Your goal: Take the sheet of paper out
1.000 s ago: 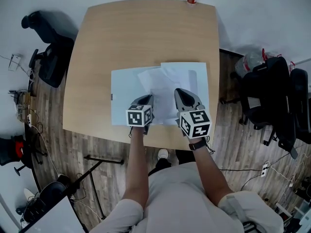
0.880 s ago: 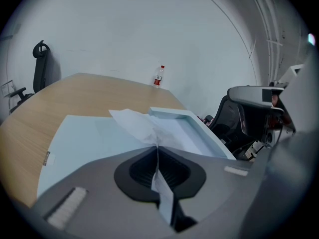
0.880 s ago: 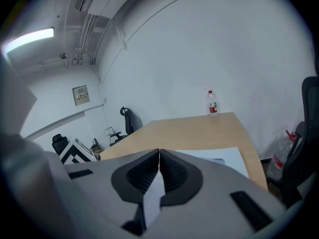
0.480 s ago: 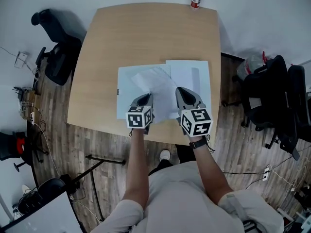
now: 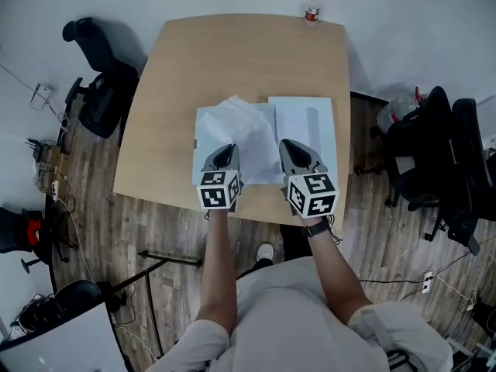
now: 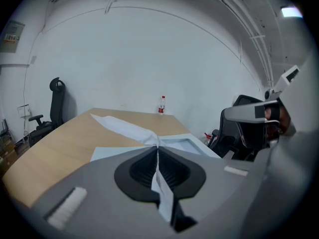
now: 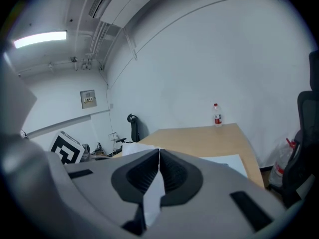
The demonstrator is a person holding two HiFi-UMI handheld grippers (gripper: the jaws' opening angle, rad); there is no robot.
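Both grippers are on it! The left gripper [image 5: 224,153] is clamped tight on the white sheet of paper [image 5: 242,124], and the right gripper [image 5: 297,150] pinches the sheet beside it. The paper hangs crumpled above the open pale-blue folder [image 5: 314,122] by the desk's [image 5: 186,68] near edge. A water bottle [image 5: 312,5] stands at the far edge.

Table [image 5: 232,60] is looking like matt pale wood laminate, the sheet of paper [image 5: 240,118] is showing thin, white and creased, the pale blue folder [image 5: 203,134] is reading smooth. Left gripper [image 6: 157,146] and right gripper [image 7: 159,151] are showing matt grey plastic with black ribbed pads [image 6: 142,169], floor [image 5: 155,231] at lower left is looking like wood planks
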